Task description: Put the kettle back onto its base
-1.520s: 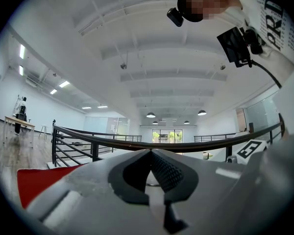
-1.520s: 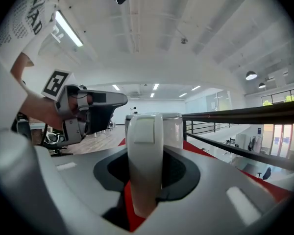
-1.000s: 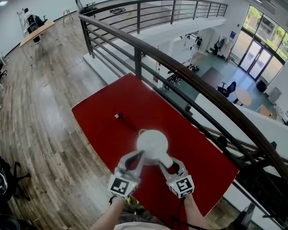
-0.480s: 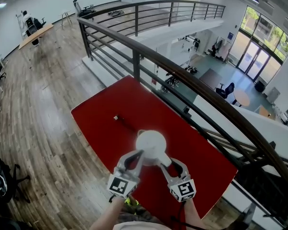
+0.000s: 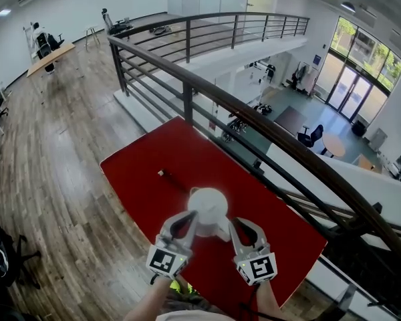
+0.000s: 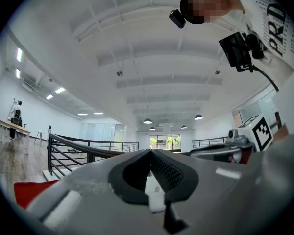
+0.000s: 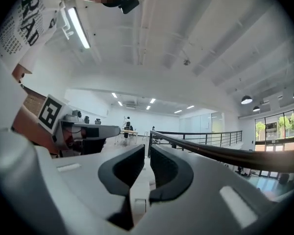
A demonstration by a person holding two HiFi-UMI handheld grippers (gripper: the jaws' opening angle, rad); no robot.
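A white kettle [image 5: 208, 206] stands on the red table [image 5: 140, 159] in the head view. A thin dark cord [image 5: 174, 181] runs from a small plug [image 5: 162, 174] to under it; whatever is beneath the kettle is hidden. My left gripper [image 5: 190, 215] hangs just short of the kettle's left side, shut and empty, its pads meeting at the tips [image 6: 149, 153]. My right gripper [image 5: 233, 221] hovers by the white handle [image 5: 222, 231] without holding it. Its jaws have just been closing; only a slit shows between the pads [image 7: 147, 148], with nothing in it.
A dark metal railing [image 5: 254, 122] runs along the table's far side, with a drop to a lower floor behind it. Wooden floor [image 5: 47, 146] lies to the left. Desks and chairs [image 5: 47, 42] stand far off. The near table edge is by the person's arms.
The right gripper has come off the kettle's handle, risen toward the camera and drawn its jaws together. The left gripper has lifted slightly. The kettle has stayed in place.
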